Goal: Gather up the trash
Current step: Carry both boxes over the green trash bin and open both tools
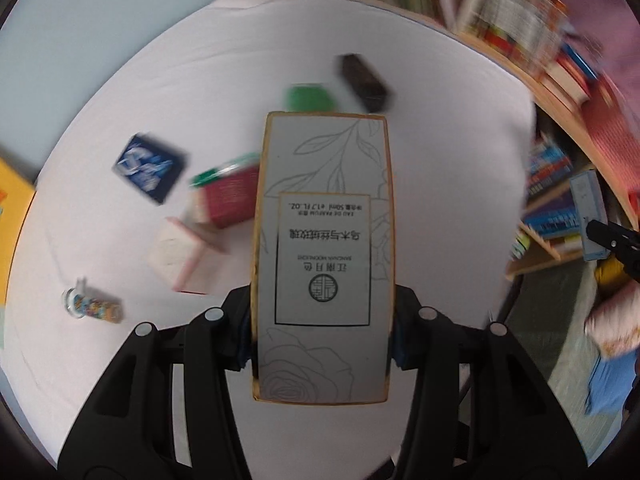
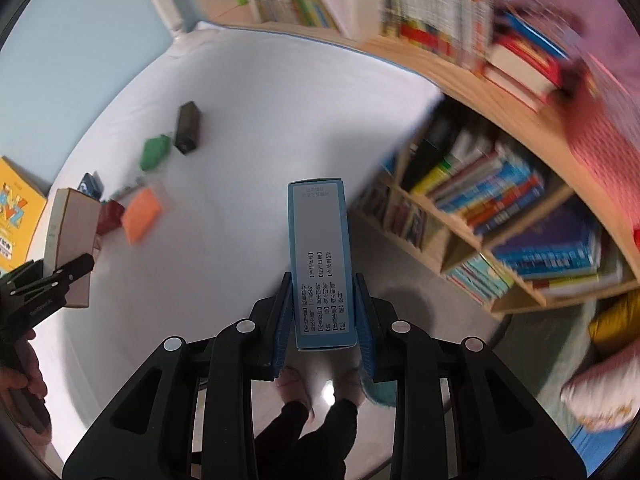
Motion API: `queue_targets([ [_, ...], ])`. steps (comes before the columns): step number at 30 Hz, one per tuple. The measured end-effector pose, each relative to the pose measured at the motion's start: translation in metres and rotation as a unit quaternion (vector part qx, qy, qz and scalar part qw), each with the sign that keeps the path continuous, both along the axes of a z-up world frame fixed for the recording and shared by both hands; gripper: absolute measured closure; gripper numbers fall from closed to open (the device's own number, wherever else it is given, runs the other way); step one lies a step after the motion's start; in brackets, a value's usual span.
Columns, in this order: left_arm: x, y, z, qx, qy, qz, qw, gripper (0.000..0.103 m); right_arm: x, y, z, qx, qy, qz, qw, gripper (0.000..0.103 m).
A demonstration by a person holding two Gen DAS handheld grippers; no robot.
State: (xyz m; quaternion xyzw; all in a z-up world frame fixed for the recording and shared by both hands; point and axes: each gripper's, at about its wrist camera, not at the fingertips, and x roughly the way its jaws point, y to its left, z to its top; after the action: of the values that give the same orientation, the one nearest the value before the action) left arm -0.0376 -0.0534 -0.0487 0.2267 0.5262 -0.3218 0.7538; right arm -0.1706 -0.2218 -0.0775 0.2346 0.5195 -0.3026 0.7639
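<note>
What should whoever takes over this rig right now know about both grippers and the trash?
Left gripper: shut on the grey floral perfume carton, lifted off the white table.
Right gripper: shut on the slim blue cardboard box.
Done: two boxes picked up.
Left on the table: black box, green packet, dark blue packet, red box, pink box, small glass jar. No bin in view.

The perfume box [image 1: 322, 256] is pale grey with a thin gold edge, faint line-drawn leaves and a rose, and a black-framed label of black print. The narrow carton [image 2: 323, 264] is light blue with a grey panel of black characters. The worktop [image 1: 248, 40] is plain white. On it lie a navy packet [image 1: 150, 168] with white lettering, a green packet [image 1: 308, 98], a dark brown box [image 1: 364, 82], a red-and-green box [image 1: 230, 190], a pale pink box [image 1: 180, 254] and an orange packet [image 2: 141, 216]. A yellow book [image 2: 18, 220] carries blue letters.
</note>
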Motion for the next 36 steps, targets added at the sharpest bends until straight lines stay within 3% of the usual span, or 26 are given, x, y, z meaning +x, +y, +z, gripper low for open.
queue_targets([
  [10,-0.116,-0.073,-0.008,0.019,0.006,-0.095,0.9953,0.056,-0.119,-0.018,-0.007,0.019,0.001,-0.044,0.999,0.074],
  [20,-0.236,-0.128,-0.048,0.060,0.039,-0.177,0.9816,0.056,-0.210,-0.027,-0.035,0.064,0.028,-0.044,0.997,0.074],
  [28,-0.285,-0.149,-0.067,0.082,0.052,-0.218,0.9711,0.056,-0.256,-0.031,-0.051,0.092,0.036,-0.056,0.994,0.073],
  [36,-0.312,-0.169,-0.085,0.100,0.059,-0.244,0.9628,0.056,-0.272,-0.029,-0.064,0.119,0.037,-0.058,0.991,0.073],
])
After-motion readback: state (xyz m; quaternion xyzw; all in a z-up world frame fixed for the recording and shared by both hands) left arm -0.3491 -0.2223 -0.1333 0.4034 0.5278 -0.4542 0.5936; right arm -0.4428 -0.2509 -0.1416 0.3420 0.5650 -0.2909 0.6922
